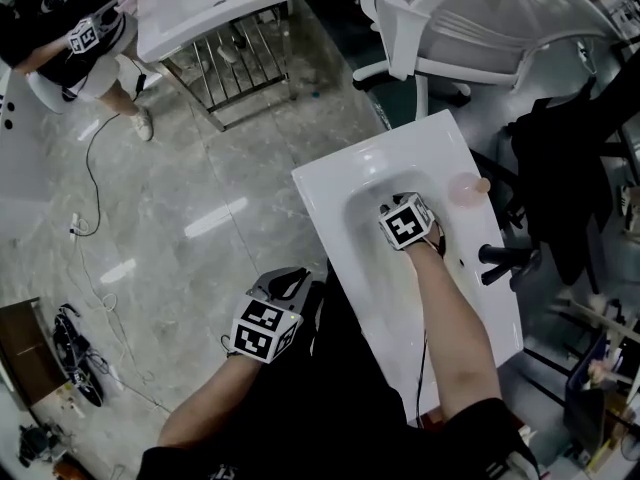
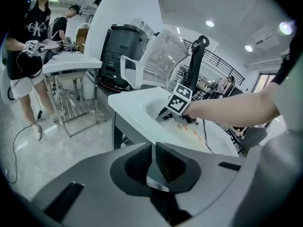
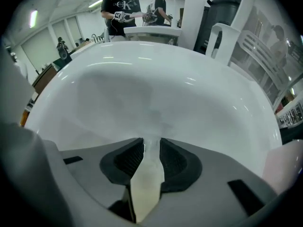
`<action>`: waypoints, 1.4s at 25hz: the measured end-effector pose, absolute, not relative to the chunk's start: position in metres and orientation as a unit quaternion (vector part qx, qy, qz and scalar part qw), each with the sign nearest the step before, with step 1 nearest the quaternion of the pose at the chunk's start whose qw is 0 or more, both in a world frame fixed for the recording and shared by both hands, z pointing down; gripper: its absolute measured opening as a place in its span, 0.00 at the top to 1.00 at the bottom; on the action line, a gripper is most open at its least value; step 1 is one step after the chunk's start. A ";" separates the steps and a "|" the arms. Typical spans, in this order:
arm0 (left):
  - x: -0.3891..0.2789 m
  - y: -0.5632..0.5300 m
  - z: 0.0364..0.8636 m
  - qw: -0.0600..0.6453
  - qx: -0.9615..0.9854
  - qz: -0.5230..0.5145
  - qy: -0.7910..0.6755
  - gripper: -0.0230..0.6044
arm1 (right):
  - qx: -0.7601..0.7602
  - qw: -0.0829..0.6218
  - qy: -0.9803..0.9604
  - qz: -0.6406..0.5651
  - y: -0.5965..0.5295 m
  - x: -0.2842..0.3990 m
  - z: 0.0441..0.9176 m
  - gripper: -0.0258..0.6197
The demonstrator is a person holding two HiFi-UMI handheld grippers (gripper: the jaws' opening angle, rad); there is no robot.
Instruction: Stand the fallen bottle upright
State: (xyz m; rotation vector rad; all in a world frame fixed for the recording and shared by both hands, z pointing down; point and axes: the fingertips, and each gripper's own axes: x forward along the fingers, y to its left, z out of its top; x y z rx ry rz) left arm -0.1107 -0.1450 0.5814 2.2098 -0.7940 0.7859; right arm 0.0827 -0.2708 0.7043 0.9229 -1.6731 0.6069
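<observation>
Right gripper [image 3: 151, 150], narrowly parted and empty in the white ceramic sink [image 1: 340, 183], may knock the pale pink fallen bottle [image 1: 468, 190] off its right edge; left gripper [image 2: 152, 162] closed.

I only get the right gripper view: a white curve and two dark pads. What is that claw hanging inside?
Observer: From the head view, the right claw points steeply down into the bowl of a white ceramic washbasin on a stand.
Operator: So where is the bottle?
Observer: A small pale pink bottle seems to lie on its side on the basin's flat ledge, outside the bowl and apart from the claw.
Operator: And the other claw?
Observer: The left claw is off the basin, beside its left edge, shut and empty.
</observation>
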 end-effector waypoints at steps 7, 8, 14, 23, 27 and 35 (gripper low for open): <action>-0.101 -0.152 0.571 0.316 0.854 0.291 -0.295 0.90 | 0.349 0.480 -0.783 0.186 -0.255 0.011 0.662 0.77; -0.102 -0.152 0.570 0.314 0.854 0.291 -0.295 0.90 | 0.358 0.452 -0.794 0.192 -0.255 0.005 0.649 0.77; -0.102 -0.143 0.564 0.302 0.862 0.293 -0.283 0.90 | 0.409 0.381 -0.807 0.193 -0.239 0.021 0.586 0.94; -0.099 -0.129 0.578 0.305 0.864 0.303 -0.262 0.90 | 0.361 0.513 -0.748 0.216 -0.231 0.066 0.667 0.69; -0.105 -0.127 0.587 0.314 0.858 0.304 -0.269 0.90 | 0.353 0.541 -0.717 0.263 -0.240 0.078 0.700 0.63; -0.117 -0.138 0.597 0.329 0.847 0.300 -0.291 0.90 | 0.302 0.593 -0.697 0.266 -0.255 0.068 0.725 0.74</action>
